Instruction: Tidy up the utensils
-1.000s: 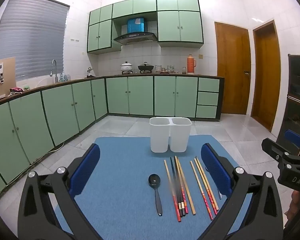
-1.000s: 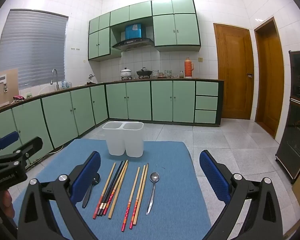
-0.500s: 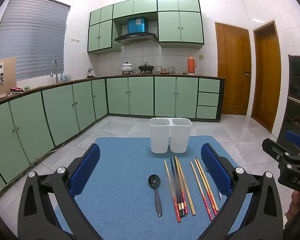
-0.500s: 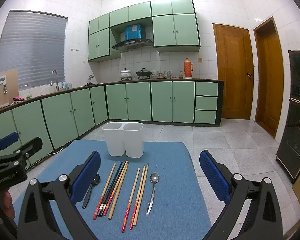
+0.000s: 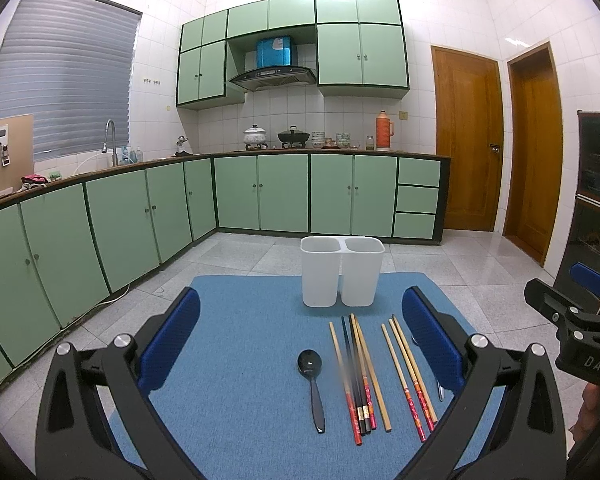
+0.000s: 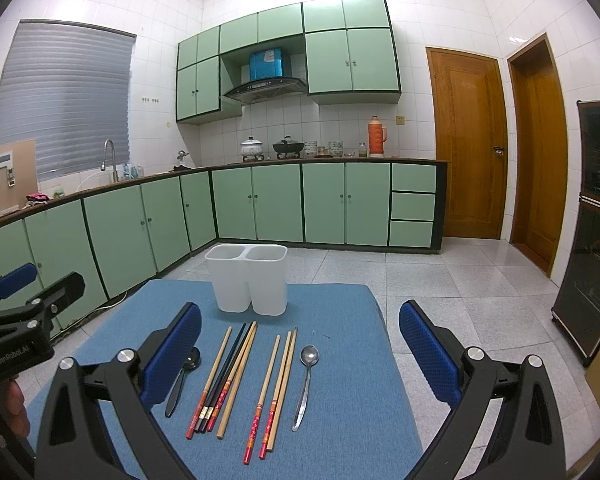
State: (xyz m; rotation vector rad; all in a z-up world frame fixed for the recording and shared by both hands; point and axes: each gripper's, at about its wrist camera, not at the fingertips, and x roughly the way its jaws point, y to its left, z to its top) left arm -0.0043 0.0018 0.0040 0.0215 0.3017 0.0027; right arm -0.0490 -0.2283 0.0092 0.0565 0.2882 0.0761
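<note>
A blue textile mat (image 5: 236, 360) covered the working surface, and on its near part the utensils lay in a row, handles toward the cameras. From left to right there were a black plastic spoon (image 5: 311, 380) with its bowl pointing away, a tight bundle of four chopsticks in wood and black with red ends (image 5: 356, 376), a looser set of three wooden chopsticks with red patterned ends (image 5: 408, 376), and a silver metal spoon (image 6: 306, 380), which the left view mostly hid behind a gripper finger. Just beyond the chopstick tips, near the mat's far edge, stood a white plastic two-compartment holder (image 5: 342, 272), upright; nothing showed above its rims. Past the mat ran a pale tiled floor (image 6: 440, 280), then an L-shaped run of mint-green base cabinets (image 5: 284, 192) under a dark counter bearing pots and an orange flask (image 5: 384, 131), with matching wall cabinets and a range hood (image 5: 274, 76) above. Two brown wooden doors (image 5: 466, 140) stood at the right, and a shuttered window (image 5: 64, 84) at the left above a sink tap. The left gripper (image 5: 300, 340) hovered level above the near mat, its blue-padded fingers spread wide and holding nothing. The right gripper (image 6: 300, 344) hung beside it in the same pose, jaws wide apart and empty, above the chopsticks and silver spoon.
</note>
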